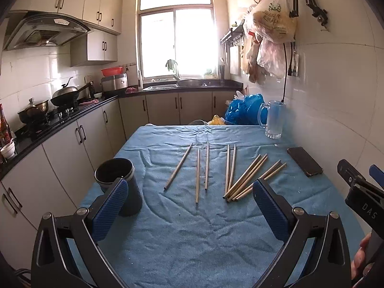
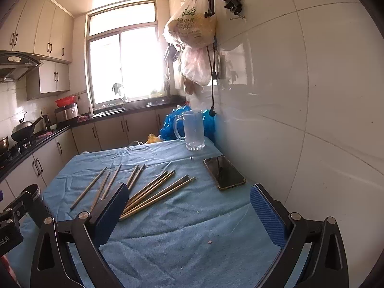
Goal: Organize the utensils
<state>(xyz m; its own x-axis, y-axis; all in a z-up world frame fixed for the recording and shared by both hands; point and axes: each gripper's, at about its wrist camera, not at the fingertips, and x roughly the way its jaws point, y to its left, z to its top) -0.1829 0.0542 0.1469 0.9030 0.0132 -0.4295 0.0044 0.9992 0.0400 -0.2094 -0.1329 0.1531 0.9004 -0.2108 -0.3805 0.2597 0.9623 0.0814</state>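
Chopsticks (image 1: 230,172) mid-table: light, stiff, smooth, liable to roll; pinch mid-shaft. Left gripper (image 1: 189,206) and right gripper (image 2: 189,204) both released, empty.

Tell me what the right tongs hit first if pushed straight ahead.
Likely the blue cloth-covered table, bare between the open right tongs. Further on lies the black smartphone; the wooden chopsticks sit left. Depth is uncertain.
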